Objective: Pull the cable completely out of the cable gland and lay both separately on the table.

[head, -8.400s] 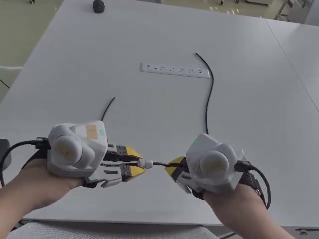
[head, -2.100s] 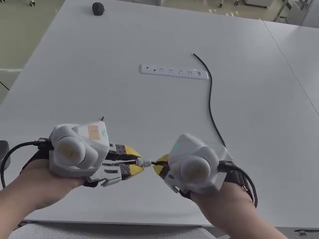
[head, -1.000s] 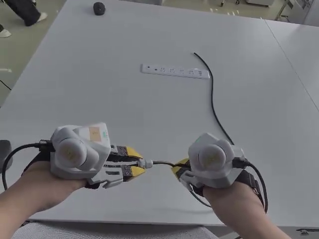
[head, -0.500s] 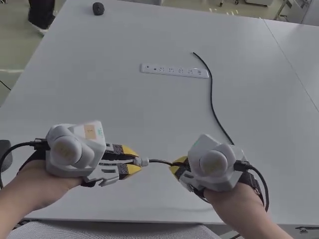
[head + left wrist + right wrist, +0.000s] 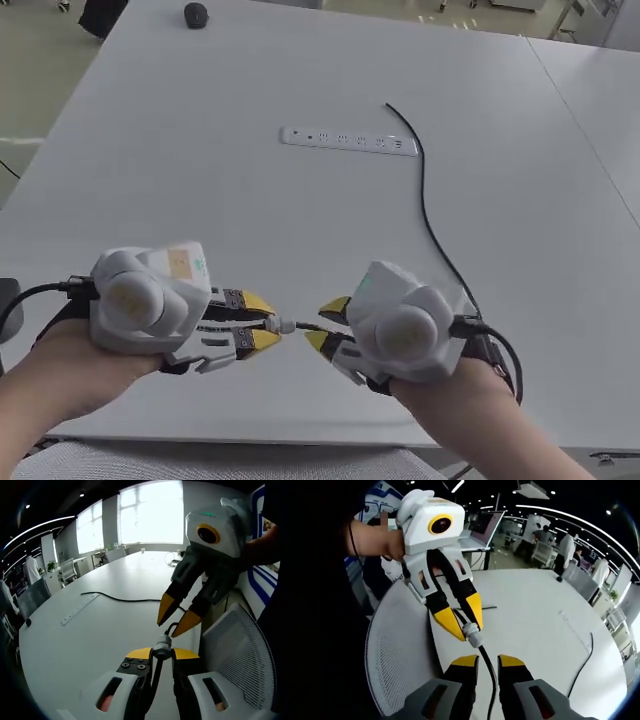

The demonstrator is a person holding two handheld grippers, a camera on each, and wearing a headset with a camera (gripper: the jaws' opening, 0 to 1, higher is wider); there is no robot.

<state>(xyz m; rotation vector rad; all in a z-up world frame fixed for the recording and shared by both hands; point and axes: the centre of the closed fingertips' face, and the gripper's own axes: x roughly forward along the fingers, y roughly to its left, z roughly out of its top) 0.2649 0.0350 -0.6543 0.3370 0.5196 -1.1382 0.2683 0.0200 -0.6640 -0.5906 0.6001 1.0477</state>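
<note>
The right tool [image 5: 328,325] stood open, jaws apart on either side of the cable [image 5: 305,326]; the cable ran straight leftward into the gland [image 5: 283,325], just beside, which the left tool [image 5: 262,322] pinched tight; both hung over the near edge of the desk [image 5: 300,220].

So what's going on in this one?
A person works two handheld grippers just above a white table. The left gripper is shut on the gland, and the cable is still threaded through it. The right gripper has its jaws open around the cable right beside the gland, not gripping. Neither part is laid down yet. A power strip lies further back.
</note>
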